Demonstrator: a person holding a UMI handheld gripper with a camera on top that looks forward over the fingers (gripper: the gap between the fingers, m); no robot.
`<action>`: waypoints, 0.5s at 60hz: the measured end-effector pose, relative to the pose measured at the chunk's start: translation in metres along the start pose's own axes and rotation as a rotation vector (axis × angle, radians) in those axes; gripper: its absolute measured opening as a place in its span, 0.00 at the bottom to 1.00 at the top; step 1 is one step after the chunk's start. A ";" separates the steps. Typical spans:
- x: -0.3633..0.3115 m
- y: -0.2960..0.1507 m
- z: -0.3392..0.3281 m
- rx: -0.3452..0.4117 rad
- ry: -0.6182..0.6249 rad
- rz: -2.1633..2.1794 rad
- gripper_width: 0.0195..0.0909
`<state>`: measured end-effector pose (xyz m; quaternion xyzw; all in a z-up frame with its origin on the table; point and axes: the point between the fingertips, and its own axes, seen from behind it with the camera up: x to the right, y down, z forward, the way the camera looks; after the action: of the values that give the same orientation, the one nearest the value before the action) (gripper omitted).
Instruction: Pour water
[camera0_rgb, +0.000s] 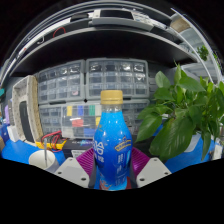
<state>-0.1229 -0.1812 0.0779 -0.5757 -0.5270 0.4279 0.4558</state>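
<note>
Your tool (112, 172) has the blue bottle (112, 145) between its two fingers (72, 170); the magenta pads sit against the bottle's lower sides, so the tool reads as pinching the bottle. The bottle stands upright, yellow cap (111, 98) on, label facing you. Just right of the bottle, a leafy green plant (185, 110) rises. Left of the bottle, a white cup-like object (42, 158) sits low on the blue tabletop (18, 150). Behind the bottle, clear plastic drawer units (90, 85) fill the shelving (100, 28); a row of small coloured items (82, 112) shows just left of the cap.
</note>
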 end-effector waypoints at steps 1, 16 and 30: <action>0.000 0.000 0.000 -0.001 0.001 -0.003 0.42; 0.000 0.023 -0.007 -0.119 0.043 -0.055 0.82; -0.018 0.043 -0.081 -0.214 0.070 -0.049 0.82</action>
<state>-0.0363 -0.2061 0.0540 -0.6226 -0.5673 0.3375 0.4203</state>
